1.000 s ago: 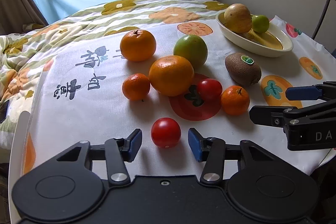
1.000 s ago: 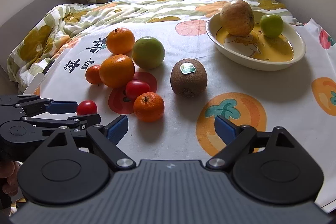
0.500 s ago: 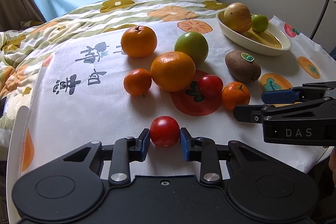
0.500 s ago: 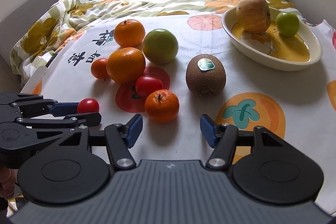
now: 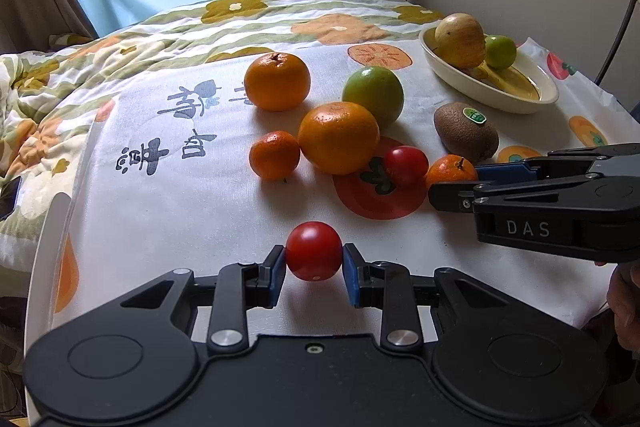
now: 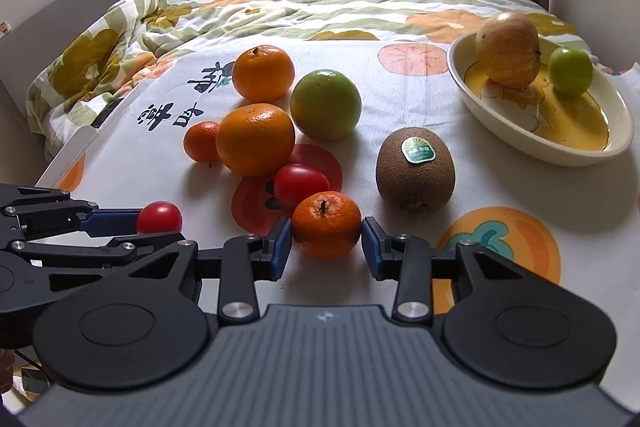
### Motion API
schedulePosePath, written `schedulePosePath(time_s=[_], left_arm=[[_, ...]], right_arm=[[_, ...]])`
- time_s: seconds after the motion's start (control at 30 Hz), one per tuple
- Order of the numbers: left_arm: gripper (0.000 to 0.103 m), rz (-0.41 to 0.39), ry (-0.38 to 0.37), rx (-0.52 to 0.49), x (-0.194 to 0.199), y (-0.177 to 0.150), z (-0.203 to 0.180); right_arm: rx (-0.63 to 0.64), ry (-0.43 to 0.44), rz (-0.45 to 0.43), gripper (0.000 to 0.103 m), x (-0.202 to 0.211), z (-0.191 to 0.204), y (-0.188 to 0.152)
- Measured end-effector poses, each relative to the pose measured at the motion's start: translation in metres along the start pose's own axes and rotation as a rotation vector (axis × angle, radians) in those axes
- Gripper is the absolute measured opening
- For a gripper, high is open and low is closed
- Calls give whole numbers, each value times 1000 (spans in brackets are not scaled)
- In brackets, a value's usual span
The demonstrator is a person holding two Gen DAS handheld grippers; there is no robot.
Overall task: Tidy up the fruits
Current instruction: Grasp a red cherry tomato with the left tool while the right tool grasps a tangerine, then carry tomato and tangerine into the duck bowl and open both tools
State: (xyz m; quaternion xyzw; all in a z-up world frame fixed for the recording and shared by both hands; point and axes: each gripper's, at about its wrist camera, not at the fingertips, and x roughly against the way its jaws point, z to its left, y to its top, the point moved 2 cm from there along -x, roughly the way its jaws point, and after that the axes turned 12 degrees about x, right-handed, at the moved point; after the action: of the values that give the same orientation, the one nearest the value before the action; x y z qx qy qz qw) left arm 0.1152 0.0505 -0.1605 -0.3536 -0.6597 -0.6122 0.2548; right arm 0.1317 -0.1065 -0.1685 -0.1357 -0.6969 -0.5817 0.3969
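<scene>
The small tomato [image 5: 314, 251] near the table's front edge is pinched by the left gripper [image 5: 314, 269]; the right gripper [image 6: 326, 245] has just closed on a mandarin [image 6: 326, 225]. Next (probably) lifting both toward the bowl [image 6: 520, 143].

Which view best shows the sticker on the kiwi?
The right wrist view: the kiwi sits close and central, its green sticker facing the camera. In the left wrist view the kiwi is smaller, farther right, its sticker angled on top.

"DAS" stood in pale letters on side of right gripper [image 5: 454, 183]. Dark brush-style characters printed on tablecloth [image 5: 168, 203]; green sticker [image 6: 418, 149] on kiwi [image 6: 415, 175], wording illegible.
</scene>
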Motion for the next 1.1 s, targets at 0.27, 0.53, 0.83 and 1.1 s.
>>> schedulePosePath(time_s=[0.27, 0.53, 0.83, 1.1], left_arm=[[33, -15, -11, 30, 20, 10, -11], [34, -23, -33, 42, 38, 28, -38], [34, -54, -55, 37, 46, 56, -88], [34, -55, -69, 34, 35, 79, -138]], right_arm=[[-5, 6, -18, 53, 23, -6, 5], [-40, -27, -47, 52, 56, -39, 14], [-54, -55, -52, 52, 86, -98, 20], [-52, -74, -63, 52, 99, -157, 27]])
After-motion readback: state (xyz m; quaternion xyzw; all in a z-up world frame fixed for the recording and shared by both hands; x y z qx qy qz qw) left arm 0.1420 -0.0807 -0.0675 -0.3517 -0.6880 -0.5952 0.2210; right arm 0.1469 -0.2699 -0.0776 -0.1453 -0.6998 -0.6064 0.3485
